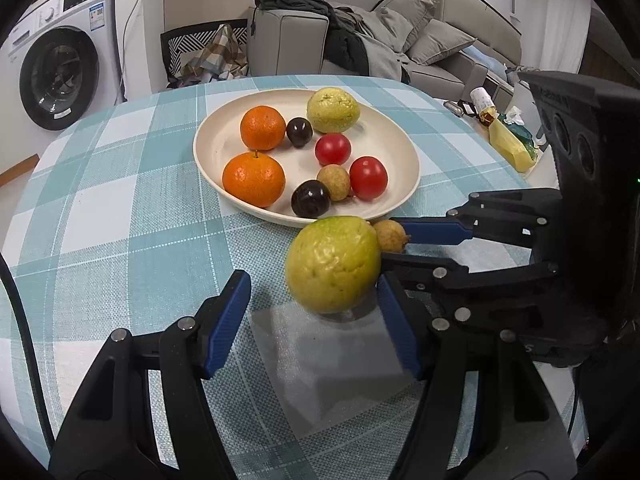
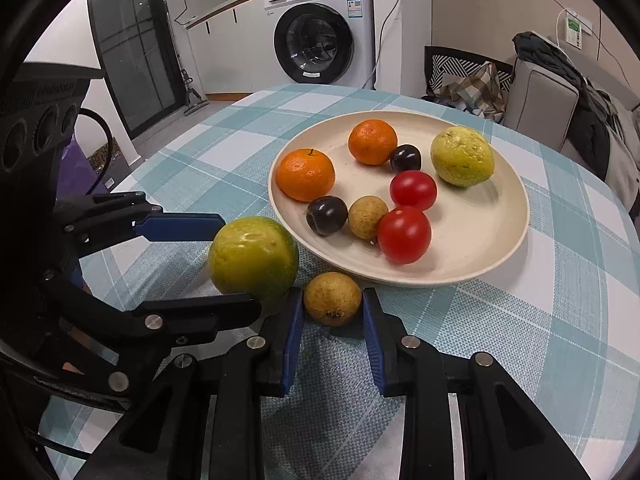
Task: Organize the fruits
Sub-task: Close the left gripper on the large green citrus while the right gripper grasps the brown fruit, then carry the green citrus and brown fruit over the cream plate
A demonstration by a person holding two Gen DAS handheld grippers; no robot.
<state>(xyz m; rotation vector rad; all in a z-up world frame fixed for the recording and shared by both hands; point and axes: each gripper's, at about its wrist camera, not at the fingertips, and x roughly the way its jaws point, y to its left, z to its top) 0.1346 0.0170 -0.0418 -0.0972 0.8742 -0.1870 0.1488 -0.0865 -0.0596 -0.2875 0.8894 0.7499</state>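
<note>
A cream plate (image 1: 224, 136) (image 2: 492, 248) holds two oranges, two dark plums, two red tomatoes, a small brown fruit and a yellow-green guava (image 1: 333, 109) (image 2: 462, 157). A second large guava (image 1: 333, 265) (image 2: 253, 258) sits on the cloth in front of the plate, between the fingers of my open left gripper (image 1: 314, 294) (image 2: 236, 264). A small brown fruit (image 2: 332, 298) (image 1: 390, 235) lies beside it. My right gripper (image 2: 332, 312) (image 1: 394, 240) has its jaws around this fruit, close to both sides; contact is unclear.
The round table has a teal checked cloth (image 1: 120, 240). A yellow packet and clutter (image 1: 510, 142) lie at its right edge. A washing machine (image 2: 320, 28), a chair with cloth (image 2: 468, 80) and a sofa (image 1: 400, 40) stand beyond the table.
</note>
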